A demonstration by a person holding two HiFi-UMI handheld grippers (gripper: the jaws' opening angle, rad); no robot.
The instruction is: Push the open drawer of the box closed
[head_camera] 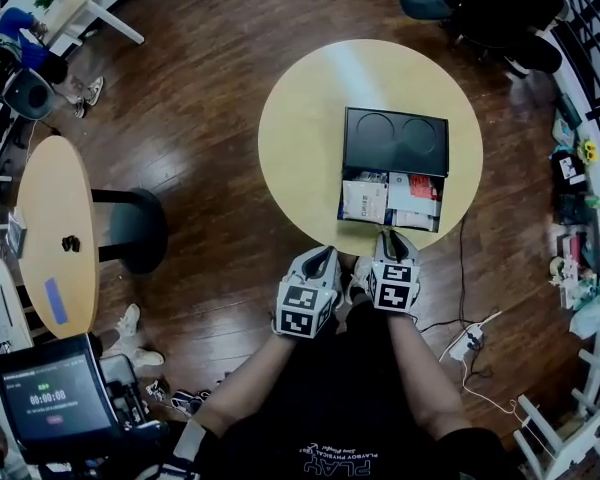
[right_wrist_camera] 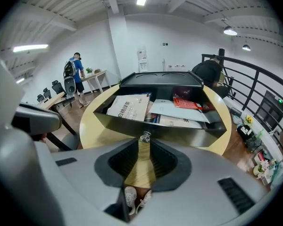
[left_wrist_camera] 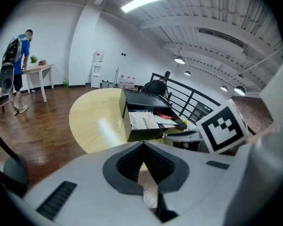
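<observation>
**Drawer front dead ahead of my right gripper**

My left gripper [head_camera: 323, 258] is hovering off the table's [head_camera: 300, 138] near edge, tips pinched together and empty. The box [head_camera: 395, 140] is sitting mid-table, its open drawer [right_wrist_camera: 188, 132] (stuffed with papers) jutting toward me. My right gripper [head_camera: 395, 238] is pointing level at the drawer front, jaws slightly parted, the knob [right_wrist_camera: 145, 136] at their tips. I judge it the better placed for pushing.

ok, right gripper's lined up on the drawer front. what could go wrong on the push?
1. The papers seem to ride above the drawer front and may jam against the box.
2. The left gripper hangs off the table and braces nothing, so the box could slide instead.
3. The right gripper meets only the small knob and might glance off.
</observation>
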